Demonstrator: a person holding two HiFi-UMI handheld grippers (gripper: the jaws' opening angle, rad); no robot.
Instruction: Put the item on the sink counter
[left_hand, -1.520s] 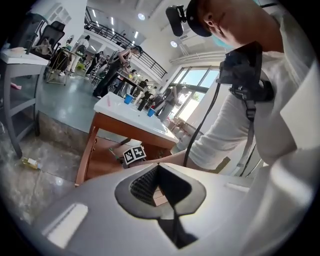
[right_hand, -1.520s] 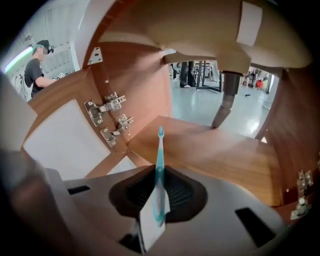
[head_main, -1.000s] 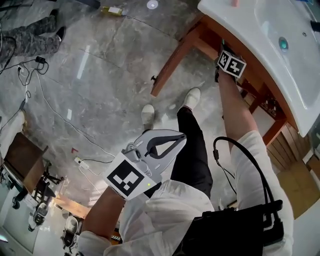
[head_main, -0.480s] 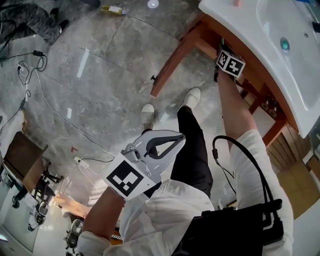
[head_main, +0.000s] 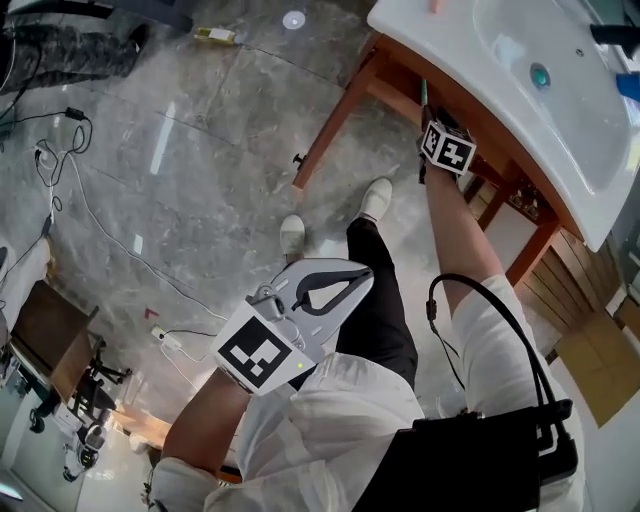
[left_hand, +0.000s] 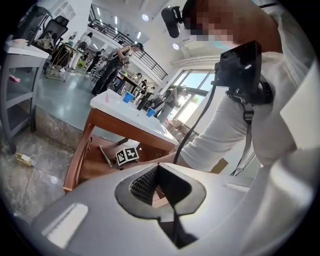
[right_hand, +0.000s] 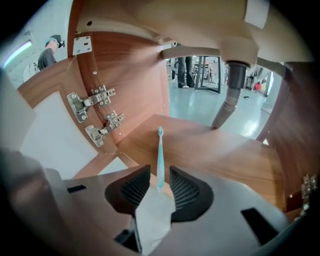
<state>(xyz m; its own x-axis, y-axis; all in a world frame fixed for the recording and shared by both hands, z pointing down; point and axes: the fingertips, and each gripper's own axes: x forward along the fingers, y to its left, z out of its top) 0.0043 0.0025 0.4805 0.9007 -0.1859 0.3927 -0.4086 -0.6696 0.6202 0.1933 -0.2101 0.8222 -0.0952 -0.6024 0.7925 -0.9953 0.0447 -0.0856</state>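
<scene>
A light blue toothbrush (right_hand: 160, 150) lies on the wooden shelf (right_hand: 225, 155) under the white sink counter (head_main: 470, 95). My right gripper (right_hand: 160, 186) reaches under the counter; its jaws have just been opening, and the handle end sits in the gap with neither pad pressing it. From the head view, the toothbrush (head_main: 424, 92) pokes out beyond the right gripper (head_main: 438, 135). The left gripper view shows the toothbrush (left_hand: 105, 156) beside the right gripper's marker cube (left_hand: 127, 155). My left gripper (head_main: 362, 277) hangs by the person's leg, shut and empty.
The counter's wooden leg (head_main: 325, 135) stands left of the right arm. A grey drain pipe (right_hand: 229, 100) and metal hinges (right_hand: 95, 102) sit inside the cabinet. Cables (head_main: 110, 215) and a small bottle (head_main: 220, 36) lie on the floor. Blue cups (left_hand: 129, 96) stand on the counter.
The right gripper has drawn back a little from under the counter, and the toothbrush now shows beyond it. The left gripper has kept its place.
</scene>
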